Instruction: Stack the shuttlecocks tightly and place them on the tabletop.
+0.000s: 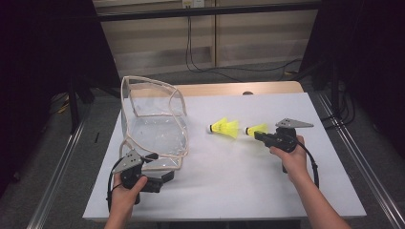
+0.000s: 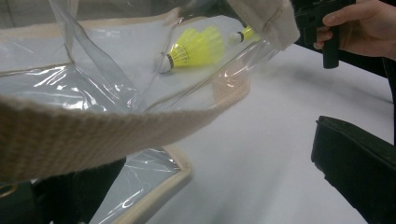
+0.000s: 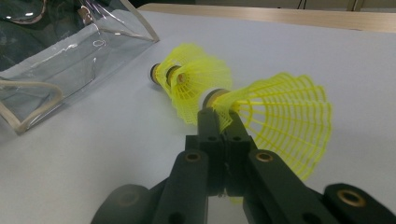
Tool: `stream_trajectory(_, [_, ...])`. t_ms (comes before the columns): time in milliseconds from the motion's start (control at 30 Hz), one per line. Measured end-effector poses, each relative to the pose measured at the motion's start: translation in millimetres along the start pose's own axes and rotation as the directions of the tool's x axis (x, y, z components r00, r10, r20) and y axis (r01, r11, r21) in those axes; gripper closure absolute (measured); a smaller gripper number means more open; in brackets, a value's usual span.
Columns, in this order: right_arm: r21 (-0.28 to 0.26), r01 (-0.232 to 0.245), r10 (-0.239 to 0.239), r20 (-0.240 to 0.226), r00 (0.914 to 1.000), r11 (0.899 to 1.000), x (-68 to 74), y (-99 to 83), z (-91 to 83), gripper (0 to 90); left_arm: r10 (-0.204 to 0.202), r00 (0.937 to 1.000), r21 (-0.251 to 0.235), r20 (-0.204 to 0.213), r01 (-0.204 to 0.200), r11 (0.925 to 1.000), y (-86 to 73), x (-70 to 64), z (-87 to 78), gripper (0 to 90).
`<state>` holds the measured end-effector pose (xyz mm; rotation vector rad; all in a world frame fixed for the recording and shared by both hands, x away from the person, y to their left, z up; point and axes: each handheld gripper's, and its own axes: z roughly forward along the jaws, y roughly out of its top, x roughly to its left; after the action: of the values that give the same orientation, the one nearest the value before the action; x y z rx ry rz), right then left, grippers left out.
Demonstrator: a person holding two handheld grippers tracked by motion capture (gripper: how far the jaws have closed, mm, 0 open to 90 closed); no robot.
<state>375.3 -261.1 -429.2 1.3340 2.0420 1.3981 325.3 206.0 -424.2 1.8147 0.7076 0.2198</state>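
Overhead, the right gripper (image 1: 258,134) pinches one yellow shuttlecock (image 1: 256,129) over the white table (image 1: 229,191), just beside a second shuttlecock (image 1: 225,128) lying flat; the clear bag (image 1: 153,119) stands at the left, with the left gripper (image 1: 165,177) at its near edge. From the left gripper view, a beige strap (image 2: 93,135) crosses the jaws, but whether they clamp it cannot be told. From the right gripper view, the jaws are clenched on the held shuttlecock's (image 3: 280,116) skirt. No readable writing or brand appears on anything.
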Motion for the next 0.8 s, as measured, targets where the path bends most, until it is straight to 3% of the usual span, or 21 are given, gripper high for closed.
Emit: stream_trajectory(800, [0.014, 0.017, -0.017, 0.008, 0.9998, 1.0, 6.5, 7.3, 14.4, 89.6, 0.0, 1.0, 0.001, -0.001, 0.0, 1.0, -0.1, 0.5, -0.1, 3.3])
